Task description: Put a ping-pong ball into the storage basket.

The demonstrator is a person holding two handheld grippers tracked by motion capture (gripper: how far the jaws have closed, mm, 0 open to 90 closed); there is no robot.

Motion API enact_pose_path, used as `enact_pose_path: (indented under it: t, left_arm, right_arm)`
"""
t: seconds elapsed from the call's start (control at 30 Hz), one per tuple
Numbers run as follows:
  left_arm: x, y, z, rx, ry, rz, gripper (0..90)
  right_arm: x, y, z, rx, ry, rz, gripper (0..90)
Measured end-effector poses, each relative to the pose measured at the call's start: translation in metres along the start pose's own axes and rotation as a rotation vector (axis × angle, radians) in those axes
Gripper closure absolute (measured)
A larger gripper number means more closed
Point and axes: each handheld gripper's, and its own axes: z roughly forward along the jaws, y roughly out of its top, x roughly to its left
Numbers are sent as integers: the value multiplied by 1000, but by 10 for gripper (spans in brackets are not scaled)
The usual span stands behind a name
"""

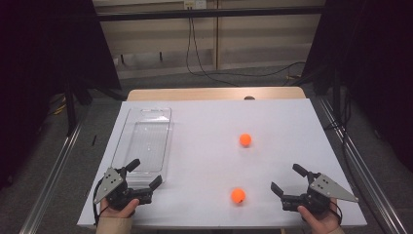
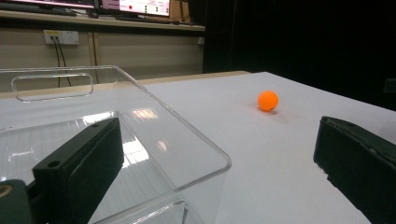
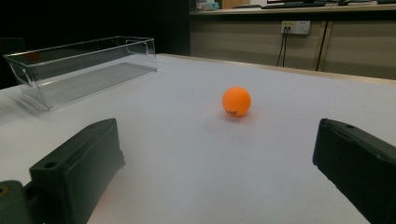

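The left gripper [image 1: 143,174] is held low at the near left corner of the white desk [image 1: 272,117], jaws spread wide and nothing pinched; one jaw is seen against the near end of the clear plastic tray [image 1: 141,141], though contact cannot be judged. The far orange ball [image 1: 245,140] is seen mid-desk, well apart from both grippers. The near orange ball [image 1: 238,195] lies between the grippers, closer to the right. The right gripper [image 1: 287,180] is held low at the near right, jaws spread, empty, pointed leftward across the desk.
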Motion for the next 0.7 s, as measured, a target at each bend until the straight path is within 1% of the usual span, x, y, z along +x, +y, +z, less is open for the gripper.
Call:
enact_pose_path:
  t: [0.47,0.6,0.63,0.67,0.7]
  left_arm:
    - [-2,1,2,7,-17,10,15]
    - [-4,2,4,6,-26,4,15]
    - [-4,2,4,12,-28,11,15]
    - [-4,2,4,12,-28,11,15]
    - [-6,2,6,6,-35,1,14]
  right_arm:
    - [0,0,0,8,3,-9,4]
    - [0,0,-1,9,4,-10,6]
    - [0,0,-1,9,4,-10,6]
    - [0,0,-1,9,4,-11,6]
    - [0,0,-1,9,4,-11,6]
